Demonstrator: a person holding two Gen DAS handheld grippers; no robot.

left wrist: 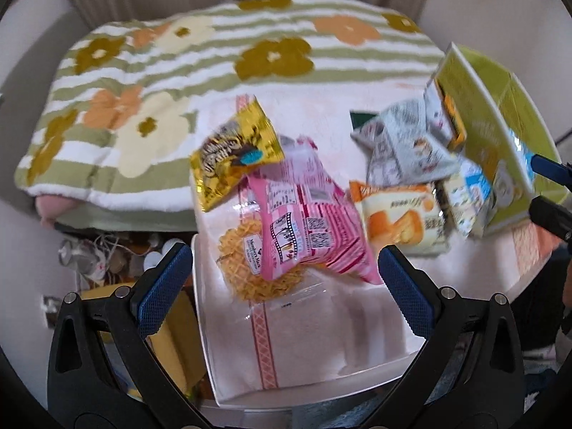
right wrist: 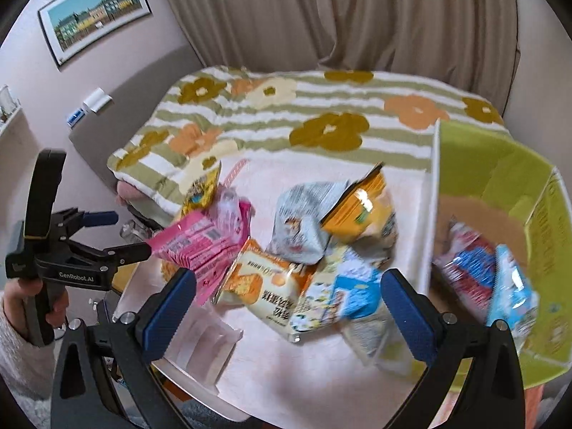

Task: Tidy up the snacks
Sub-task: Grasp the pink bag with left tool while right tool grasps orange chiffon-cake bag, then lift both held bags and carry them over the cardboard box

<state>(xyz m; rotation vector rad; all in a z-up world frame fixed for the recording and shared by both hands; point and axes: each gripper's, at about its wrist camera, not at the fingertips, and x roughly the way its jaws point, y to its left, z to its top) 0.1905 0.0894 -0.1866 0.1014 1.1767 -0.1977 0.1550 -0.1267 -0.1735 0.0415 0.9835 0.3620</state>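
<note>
Snack packets lie on a small white table. In the left wrist view, a pink packet lies over a clear bag of round waffle biscuits, with a yellow packet behind. My left gripper is open, just in front of the pink packet. An orange-and-white bread packet, a blue-and-white packet and a grey packet lie before my open right gripper. A green cardboard box at the right holds red and blue packets.
A bed with a green-striped flower blanket lies behind the table. Clutter sits on the floor left of the table. Curtains hang at the back. The left gripper and the hand holding it show in the right wrist view.
</note>
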